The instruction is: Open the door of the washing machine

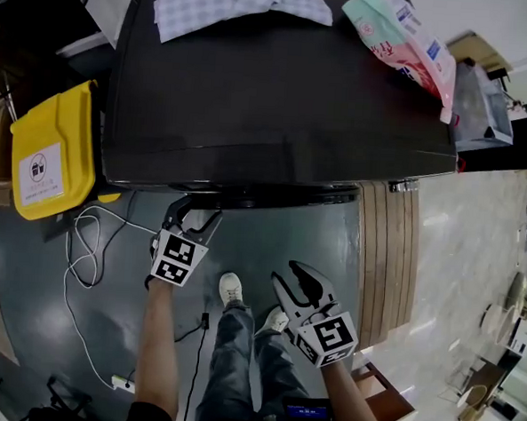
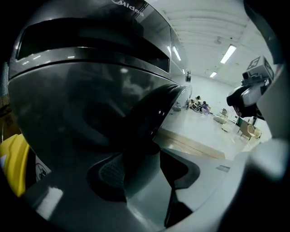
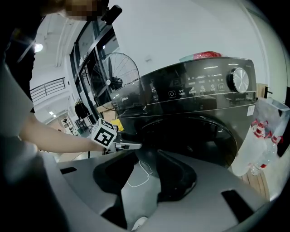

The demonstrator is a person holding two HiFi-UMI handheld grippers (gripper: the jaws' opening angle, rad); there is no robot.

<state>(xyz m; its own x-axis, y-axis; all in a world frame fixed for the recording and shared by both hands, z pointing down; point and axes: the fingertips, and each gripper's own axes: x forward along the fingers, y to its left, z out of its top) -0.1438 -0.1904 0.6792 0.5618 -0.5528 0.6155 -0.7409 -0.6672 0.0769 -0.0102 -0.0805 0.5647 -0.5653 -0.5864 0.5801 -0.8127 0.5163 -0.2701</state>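
The dark washing machine [image 1: 280,90] is seen from above, its round door [image 1: 264,196] bulging out at the front and lying shut against the body. My left gripper [image 1: 195,208] is at the door's left edge. In the left gripper view the door's dark rim [image 2: 152,118] runs down between the open jaws of the left gripper [image 2: 142,154], close to the left pad [image 2: 111,174], with a gap on the right side. My right gripper [image 1: 293,274] hangs open over the floor, apart from the machine. The right gripper [image 3: 147,154] has only floor and cable between its fingers and faces the door [image 3: 195,136].
A yellow bin [image 1: 53,152] stands left of the machine, and a white cable [image 1: 83,247] loops on the floor. A checked cloth [image 1: 232,3] and a detergent bag [image 1: 403,40] lie on top. A wooden platform [image 1: 385,257] is at the right. My shoes [image 1: 230,288] are below.
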